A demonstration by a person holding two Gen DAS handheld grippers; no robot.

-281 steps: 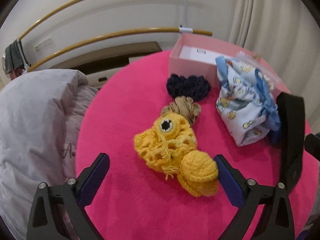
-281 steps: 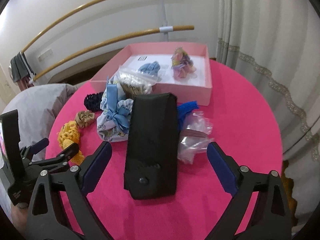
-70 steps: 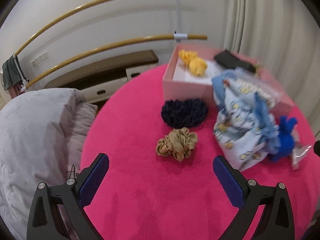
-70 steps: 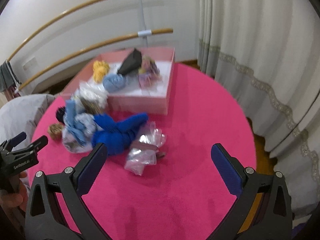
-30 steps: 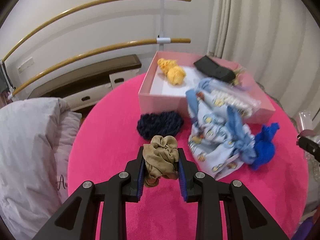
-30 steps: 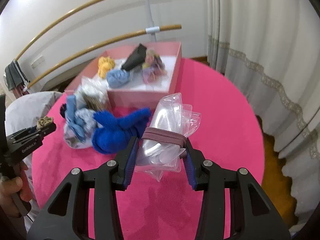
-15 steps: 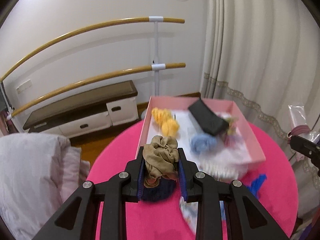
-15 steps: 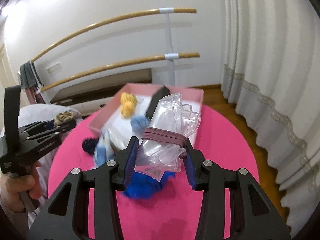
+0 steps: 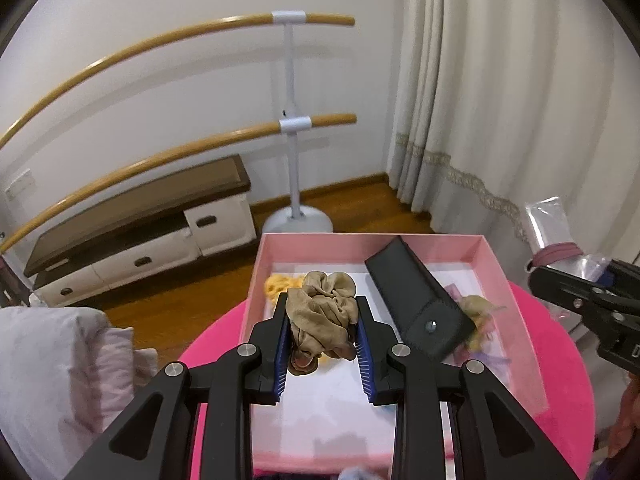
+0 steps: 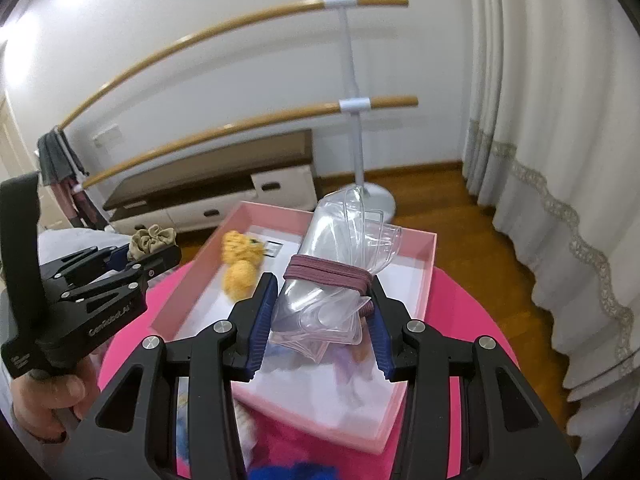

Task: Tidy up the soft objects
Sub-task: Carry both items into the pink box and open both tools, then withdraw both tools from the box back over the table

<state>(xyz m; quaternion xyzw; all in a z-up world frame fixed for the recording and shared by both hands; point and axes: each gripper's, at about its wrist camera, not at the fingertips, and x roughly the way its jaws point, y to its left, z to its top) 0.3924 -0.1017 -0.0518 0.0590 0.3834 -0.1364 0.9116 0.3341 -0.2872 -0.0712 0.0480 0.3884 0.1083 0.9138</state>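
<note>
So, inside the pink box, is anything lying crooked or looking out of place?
The black case stands out: it lies at a slant, one end propped on the back wall of the pink box, the other end down on some pale, frilly fabric. It is also the only stiff-looking thing there; the yellow knitted toy lies loose on the floor of the box.

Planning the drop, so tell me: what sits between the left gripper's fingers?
A tan scrunchie, pinched by the left gripper above the pink box, as the left wrist view shows.
</note>
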